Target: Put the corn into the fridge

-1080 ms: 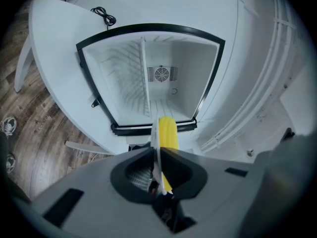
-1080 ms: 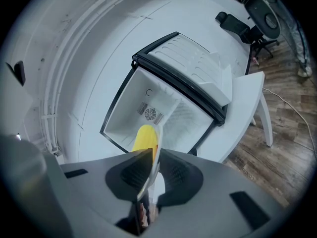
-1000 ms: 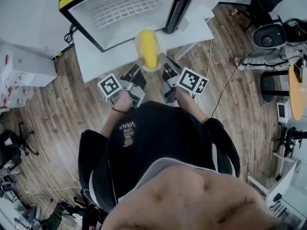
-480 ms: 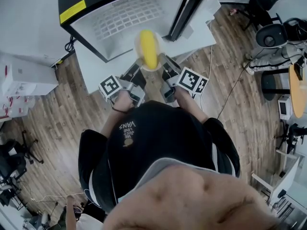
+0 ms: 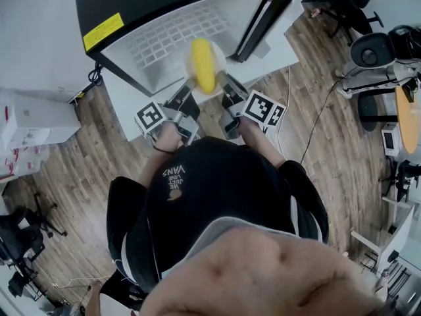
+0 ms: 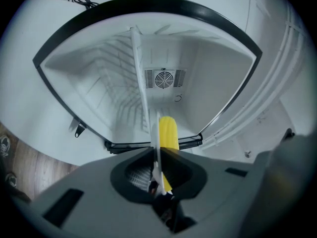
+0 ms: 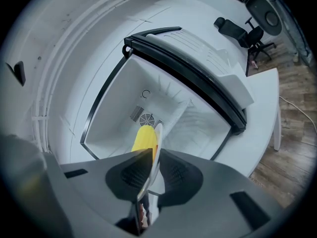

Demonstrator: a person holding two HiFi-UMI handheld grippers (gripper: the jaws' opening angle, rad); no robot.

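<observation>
A yellow corn cob [image 5: 202, 73] lies on a small white plate [image 5: 222, 66], which hangs at the mouth of the open white fridge [image 5: 164, 35]. My left gripper [image 5: 187, 92] is shut on the plate's left rim and my right gripper [image 5: 223, 88] is shut on its right rim. In the left gripper view the plate [image 6: 154, 145] shows edge-on between the jaws, with the corn [image 6: 168, 132] to its right and the fridge's wire shelf [image 6: 137, 78] behind. In the right gripper view the corn [image 7: 144, 139] lies left of the plate rim [image 7: 157, 150].
The fridge door [image 5: 262, 17] stands open to the right, its black edge close to the right gripper. The fridge rests on a white table [image 5: 128, 87]. Office chairs [image 5: 375, 45] and a cable [image 5: 314, 127] are on the wooden floor at right, white boxes [image 5: 29, 114] at left.
Both grippers have carried the plate with the corn forward, from in front of the fridge to its opening. The grip on both rims is unchanged.
</observation>
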